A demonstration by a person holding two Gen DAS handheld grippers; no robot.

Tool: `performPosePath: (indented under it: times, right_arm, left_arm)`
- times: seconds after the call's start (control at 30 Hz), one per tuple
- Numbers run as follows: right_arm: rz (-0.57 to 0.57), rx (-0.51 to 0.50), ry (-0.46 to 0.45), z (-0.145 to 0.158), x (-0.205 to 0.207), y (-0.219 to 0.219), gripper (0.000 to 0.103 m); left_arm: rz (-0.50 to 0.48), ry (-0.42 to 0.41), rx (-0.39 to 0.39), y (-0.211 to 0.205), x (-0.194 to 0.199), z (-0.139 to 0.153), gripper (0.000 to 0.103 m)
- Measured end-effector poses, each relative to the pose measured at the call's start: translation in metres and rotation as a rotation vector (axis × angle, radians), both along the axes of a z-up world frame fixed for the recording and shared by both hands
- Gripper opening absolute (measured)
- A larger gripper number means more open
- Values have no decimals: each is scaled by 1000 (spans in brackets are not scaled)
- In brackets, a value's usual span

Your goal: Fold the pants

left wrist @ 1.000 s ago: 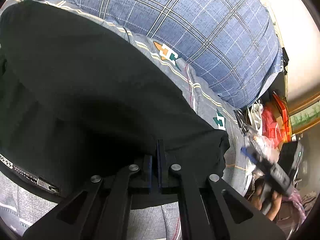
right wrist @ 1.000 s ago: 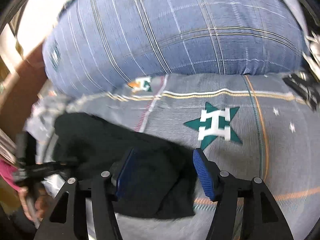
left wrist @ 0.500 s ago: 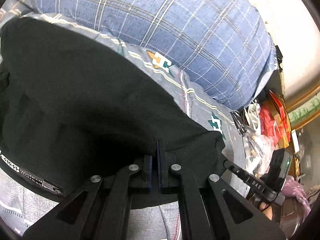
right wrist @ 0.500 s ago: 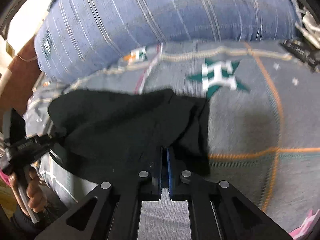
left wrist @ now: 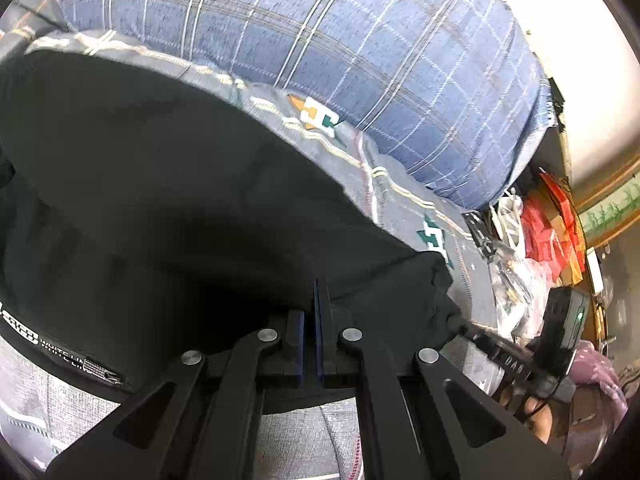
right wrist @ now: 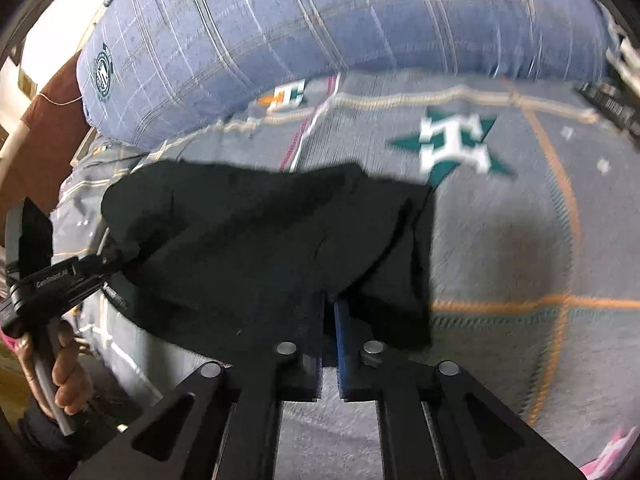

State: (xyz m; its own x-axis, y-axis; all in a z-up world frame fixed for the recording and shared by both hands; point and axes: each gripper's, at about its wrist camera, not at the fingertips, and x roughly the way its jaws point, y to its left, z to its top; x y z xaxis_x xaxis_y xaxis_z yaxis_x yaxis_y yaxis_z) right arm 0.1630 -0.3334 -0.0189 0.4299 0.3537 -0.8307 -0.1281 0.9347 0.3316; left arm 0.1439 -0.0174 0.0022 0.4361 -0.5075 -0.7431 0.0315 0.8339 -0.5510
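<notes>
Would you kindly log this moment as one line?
task: fold pants | left claw: shut on pants | right claw: shut on pants | surface: bedspread

One pair of black pants [right wrist: 256, 240]; two tools, left tool [left wrist: 310, 312], right tool [right wrist: 330, 320]; one blue plaid pillow [left wrist: 320, 60].

Black pants [left wrist: 168, 216]: dark matte fabric, bunched and partly lifted off the grey patterned bed. Near edge is raised, far part drapes down. White lettering and a zipper show at the near-left edge.
</notes>
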Motion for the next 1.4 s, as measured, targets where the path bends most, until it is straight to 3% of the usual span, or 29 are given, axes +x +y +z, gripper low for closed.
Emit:
performPosePath:
  times: [0.23,0.33,0.43,0.67,0.7,0.77,0.8,0.83,0.93,1.03,1.07,1.17,1.23,1.3,1.4]
  right_arm:
    - [-57,31,-97,30,-5,-31,3]
    - [-74,-37,-43,17,0,-42,3]
    - [-87,-78,63,-11,8,-44,4]
    - [-52,-45,-54,12,1,-33,8]
    - [-31,-16,-68,15,2,-28,11]
    - [1,26,-77,15,4,-15,32]
    - [28,24,-67,12,7,-5,51]
    - [54,-3,-41,7,10,6,59]
    - [52,-135,7,-8,16,25,59]
    - [90,-48,-118,22,9,35,60]
    - [111,-4,-168,35,5,43,61]
    - [215,49,-233,51,-2,79,68]
    - [320,53,-253,56,-5,116,68]
    - [403,51,-246,57,0,157,68]
    - [519,25,-272,52,-1,219,68]
  left_arm:
    - [-84,-102,-42,-19,-19,20,2]
    - [-124,-44,59,-38,-18,4,2]
    - [-149,58,58,-46,-17,-20,2]
    - [-163,-3,112,-52,-27,-14,2]
    - [-170,6,110,-52,-26,-16,2]
    - [-196,25,132,-52,-25,-21,6]
    - [-206,24,146,-52,-27,-21,7]
    - [-207,10,168,-50,-30,-20,7]
    - [-221,-65,181,-35,-44,-4,15]
    - [-169,-130,146,-5,-54,16,36]
    - [-124,-147,116,14,-56,24,49]
    - [4,-175,97,62,-50,42,53]
    - [95,-116,95,99,-35,42,59]
    - [162,-17,76,127,-18,29,59]
    - [250,97,-17,165,-5,4,59]
